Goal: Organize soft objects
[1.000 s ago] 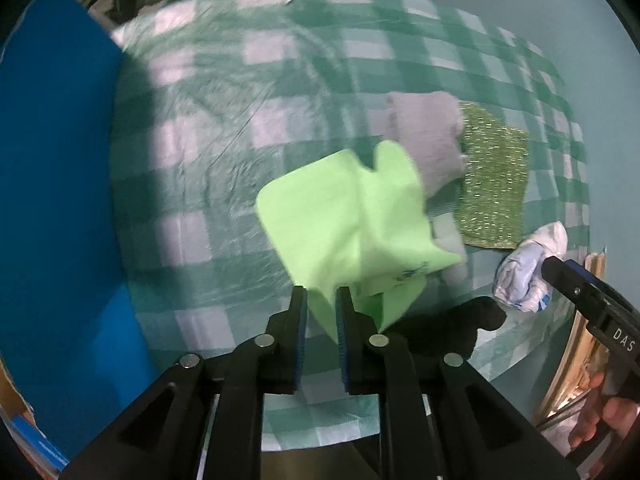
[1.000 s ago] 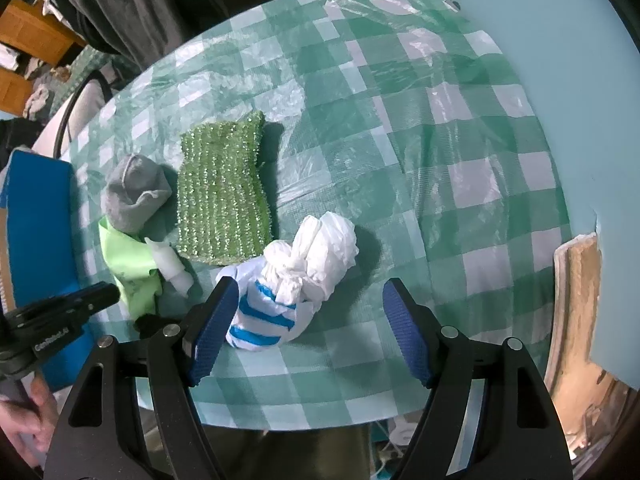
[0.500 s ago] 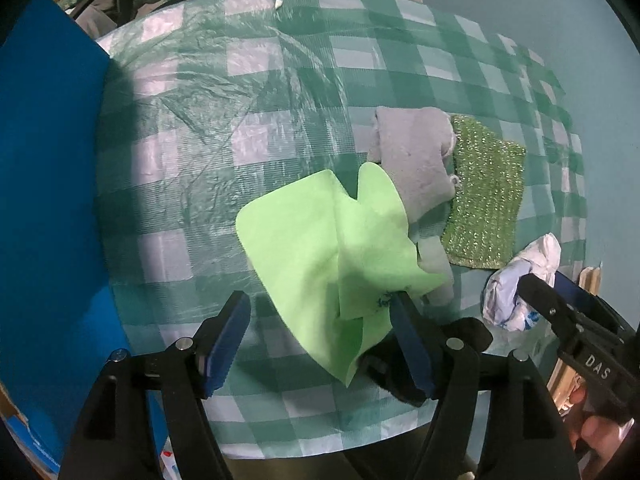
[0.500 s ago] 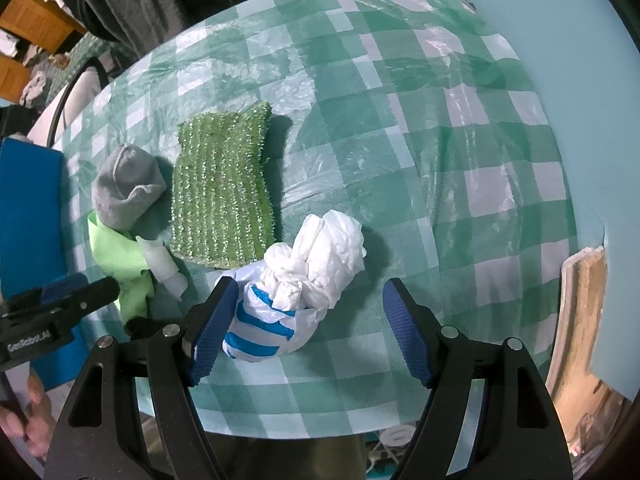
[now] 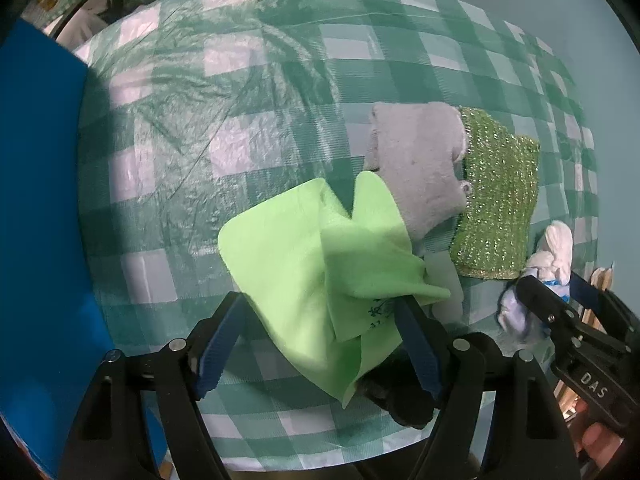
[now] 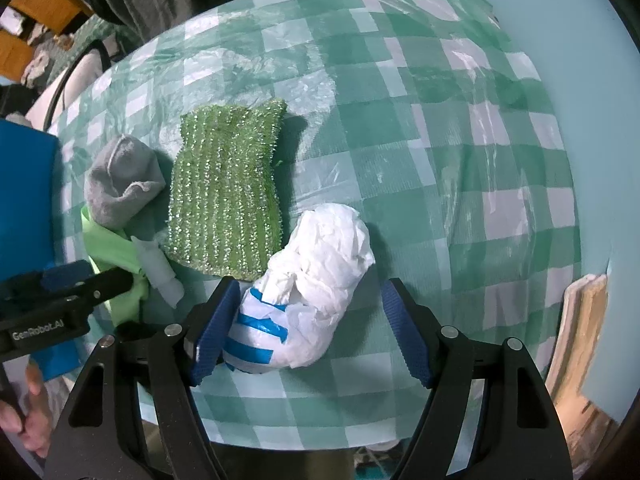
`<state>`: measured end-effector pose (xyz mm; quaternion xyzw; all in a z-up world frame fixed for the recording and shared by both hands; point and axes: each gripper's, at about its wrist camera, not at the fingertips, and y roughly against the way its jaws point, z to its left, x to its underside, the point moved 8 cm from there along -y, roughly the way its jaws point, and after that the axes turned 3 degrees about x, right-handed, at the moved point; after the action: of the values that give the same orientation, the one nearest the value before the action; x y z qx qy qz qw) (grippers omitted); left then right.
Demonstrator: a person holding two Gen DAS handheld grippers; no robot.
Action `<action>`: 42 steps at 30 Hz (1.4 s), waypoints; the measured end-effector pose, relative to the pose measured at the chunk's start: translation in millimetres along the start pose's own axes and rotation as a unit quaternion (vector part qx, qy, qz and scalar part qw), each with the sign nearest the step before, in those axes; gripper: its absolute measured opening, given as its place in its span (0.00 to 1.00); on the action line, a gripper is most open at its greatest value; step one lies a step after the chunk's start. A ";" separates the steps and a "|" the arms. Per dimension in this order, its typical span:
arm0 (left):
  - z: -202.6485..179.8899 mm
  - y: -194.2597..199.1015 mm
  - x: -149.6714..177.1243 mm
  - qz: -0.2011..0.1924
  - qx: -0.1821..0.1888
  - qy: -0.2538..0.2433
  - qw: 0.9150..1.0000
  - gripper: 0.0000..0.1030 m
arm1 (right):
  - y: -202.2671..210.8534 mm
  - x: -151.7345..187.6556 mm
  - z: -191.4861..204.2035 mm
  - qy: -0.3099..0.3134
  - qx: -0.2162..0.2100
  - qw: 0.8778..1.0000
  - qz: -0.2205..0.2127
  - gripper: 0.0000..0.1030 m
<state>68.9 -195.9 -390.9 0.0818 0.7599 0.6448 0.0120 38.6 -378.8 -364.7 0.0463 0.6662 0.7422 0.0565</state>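
Note:
A crumpled light green cloth (image 5: 320, 264) lies on the checked tablecloth (image 5: 240, 120), between the open jaws of my left gripper (image 5: 316, 336). A grey sock (image 5: 420, 168) and a sparkly green scrub cloth (image 5: 496, 200) lie beyond it to the right. In the right wrist view, my right gripper (image 6: 310, 320) is open around a white plastic bag with blue stripes (image 6: 308, 288). The scrub cloth (image 6: 228, 192), grey sock (image 6: 120, 180) and green cloth (image 6: 108, 248) lie to its left.
A small white tube (image 6: 158, 268) lies between the green cloth and the scrub cloth. A dark object (image 5: 400, 392) sits under the green cloth near the table's front edge. A blue panel (image 5: 36, 220) stands at the left. A wooden frame (image 6: 580, 340) leans at the right.
My left gripper was shut on the green cloth, then opened and let it drop onto the table. My right gripper moved closer over the white bag.

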 end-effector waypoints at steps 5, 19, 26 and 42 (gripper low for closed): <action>-6.7 4.4 3.4 -0.014 -0.030 -0.027 0.999 0.54 | -7.0 -0.9 11.6 0.016 0.010 1.000 0.006 0.47; -8.4 15.4 13.8 -0.029 -0.011 -0.043 0.999 0.07 | 19.5 -0.1 22.9 0.026 0.005 0.999 -0.024 0.40; 16.4 49.1 35.9 -0.043 -0.002 -0.039 0.998 0.05 | 39.1 9.7 22.8 0.032 -0.002 0.999 -0.040 0.40; 16.6 106.3 52.6 -0.100 0.003 -0.049 0.994 0.04 | 74.6 10.9 35.5 0.079 -0.011 0.994 -0.079 0.39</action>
<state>30.6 -155.8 -284.7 0.0369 0.7647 0.6333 0.1129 31.3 -350.2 -286.8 -0.0658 0.6618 0.7442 0.0625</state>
